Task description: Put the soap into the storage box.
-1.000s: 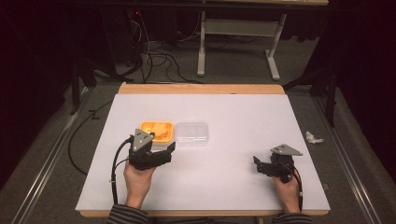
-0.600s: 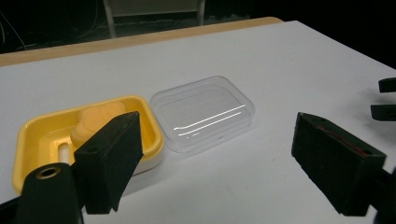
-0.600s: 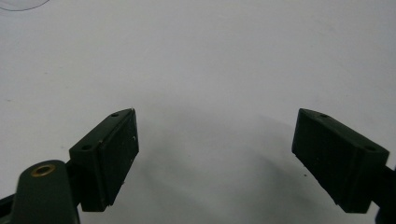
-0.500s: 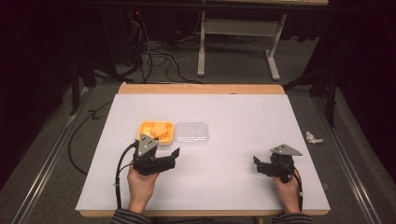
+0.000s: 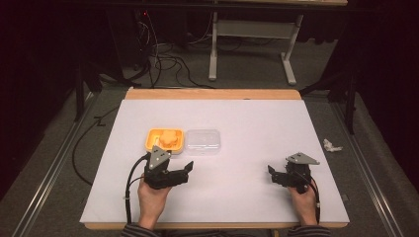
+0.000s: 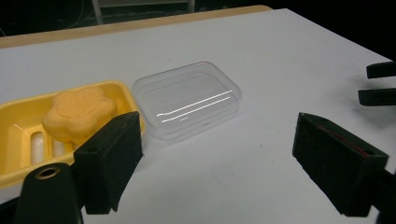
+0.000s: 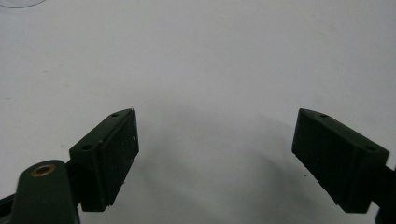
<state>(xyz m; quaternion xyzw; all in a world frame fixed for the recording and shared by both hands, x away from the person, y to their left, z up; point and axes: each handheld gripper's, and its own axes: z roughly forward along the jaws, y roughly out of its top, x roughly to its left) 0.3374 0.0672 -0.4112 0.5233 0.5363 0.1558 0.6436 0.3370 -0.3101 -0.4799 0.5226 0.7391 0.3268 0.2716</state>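
Just short of the yellow tray (image 6: 18,126) and its orange lump (image 6: 77,112), the left gripper (image 5: 179,173) has been opening; its jaws are spread and empty. Beside the tray lies a clear lid (image 6: 187,100), and the right gripper (image 5: 272,174), well apart, gapes over bare table (image 7: 233,56).

surface: white table (image 5: 247,123), wooden strip along its far edge
yellow tray (image 5: 165,139): on the table just beyond the left gripper (image 5: 184,171)
clear lid (image 5: 202,142): flat on the table, touching the tray's right side, beyond that gripper's jaws
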